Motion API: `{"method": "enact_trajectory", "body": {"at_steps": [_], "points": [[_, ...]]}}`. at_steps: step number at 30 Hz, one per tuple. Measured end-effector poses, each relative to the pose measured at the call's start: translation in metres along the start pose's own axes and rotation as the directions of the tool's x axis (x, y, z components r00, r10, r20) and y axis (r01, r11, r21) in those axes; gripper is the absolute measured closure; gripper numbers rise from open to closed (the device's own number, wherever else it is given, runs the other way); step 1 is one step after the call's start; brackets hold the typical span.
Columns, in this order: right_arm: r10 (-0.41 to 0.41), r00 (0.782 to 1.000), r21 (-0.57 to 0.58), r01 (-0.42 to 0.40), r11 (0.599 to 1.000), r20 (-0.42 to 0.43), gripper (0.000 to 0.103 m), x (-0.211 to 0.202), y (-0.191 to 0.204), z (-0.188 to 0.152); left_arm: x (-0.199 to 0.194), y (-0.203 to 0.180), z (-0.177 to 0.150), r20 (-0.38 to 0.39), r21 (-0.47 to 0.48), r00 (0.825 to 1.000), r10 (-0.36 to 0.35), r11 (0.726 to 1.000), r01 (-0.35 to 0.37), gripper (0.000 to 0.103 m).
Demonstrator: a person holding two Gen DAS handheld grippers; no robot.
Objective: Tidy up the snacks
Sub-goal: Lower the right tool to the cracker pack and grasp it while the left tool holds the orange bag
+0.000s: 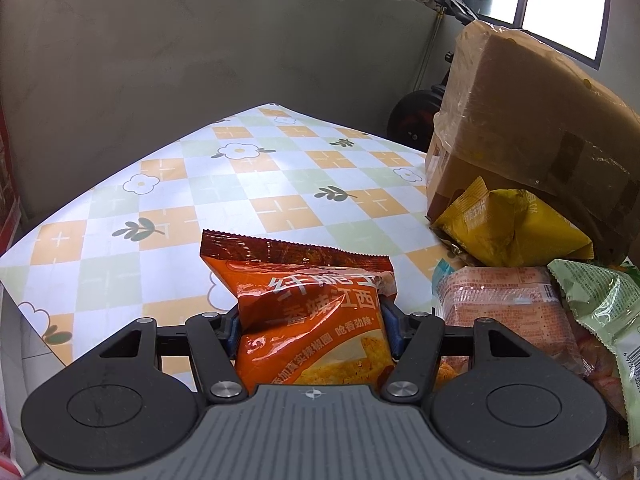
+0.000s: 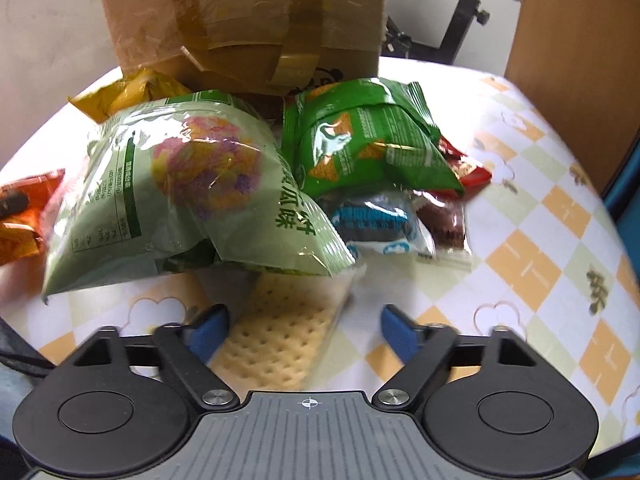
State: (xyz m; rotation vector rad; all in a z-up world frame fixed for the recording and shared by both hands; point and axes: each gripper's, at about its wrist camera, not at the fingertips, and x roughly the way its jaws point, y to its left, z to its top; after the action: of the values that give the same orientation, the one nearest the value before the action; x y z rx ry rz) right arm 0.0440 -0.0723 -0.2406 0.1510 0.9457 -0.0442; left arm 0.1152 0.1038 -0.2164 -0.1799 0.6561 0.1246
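Observation:
My left gripper [image 1: 314, 326] is shut on an orange-red snack bag [image 1: 304, 304] and holds it over the checked tablecloth [image 1: 192, 184]. Beside it to the right lie a yellow bag [image 1: 516, 228], a pink packet [image 1: 508, 312] and a pale green bag [image 1: 600, 304]. My right gripper [image 2: 306, 330] is open above a clear-wrapped cracker pack [image 2: 280, 328], which lies between its blue pads. Behind it sit a pale green bag [image 2: 172, 196], a dark green chip bag [image 2: 368, 136], a blue-and-white packet [image 2: 380, 224] and a brown packet [image 2: 444, 220].
A taped cardboard box [image 2: 248, 20] stands behind the pile; it also shows in the left wrist view [image 1: 532, 120]. A wooden panel [image 2: 576, 48] rises at the right. A grey wall [image 1: 200, 48] backs the table. The table's left edge [image 1: 24, 280] is near.

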Motion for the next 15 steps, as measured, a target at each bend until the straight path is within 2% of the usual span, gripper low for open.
{"method": "enact_trajectory", "body": {"at_steps": [1, 6, 11, 15], "points": [[-0.006, 1.000, 0.021, 0.006, 1.000, 0.007, 0.053, 0.000, -0.006, 0.001, 0.000, 0.000, 0.000, 0.000, -0.002, 1.000, -0.001, 1.000, 0.001, 0.038], [-0.072, 0.996, 0.075, 0.068, 0.995, 0.052, 0.055, 0.002, -0.026, 0.001, 0.001, 0.001, -0.001, 0.002, -0.011, 1.000, -0.002, 1.000, 0.002, 0.037], [-0.121, 0.990, 0.014, 0.120, 0.993, 0.066, 0.053, 0.006, -0.018, -0.003, 0.002, 0.000, -0.001, 0.000, -0.015, 1.000, 0.002, 1.000, -0.002, 0.037], [-0.117, 0.990, 0.022, 0.116, 0.993, 0.080, 0.056, 0.004, -0.021, -0.005, 0.001, 0.002, -0.002, 0.007, -0.024, 1.000, -0.005, 1.000, 0.005, 0.039]]}}
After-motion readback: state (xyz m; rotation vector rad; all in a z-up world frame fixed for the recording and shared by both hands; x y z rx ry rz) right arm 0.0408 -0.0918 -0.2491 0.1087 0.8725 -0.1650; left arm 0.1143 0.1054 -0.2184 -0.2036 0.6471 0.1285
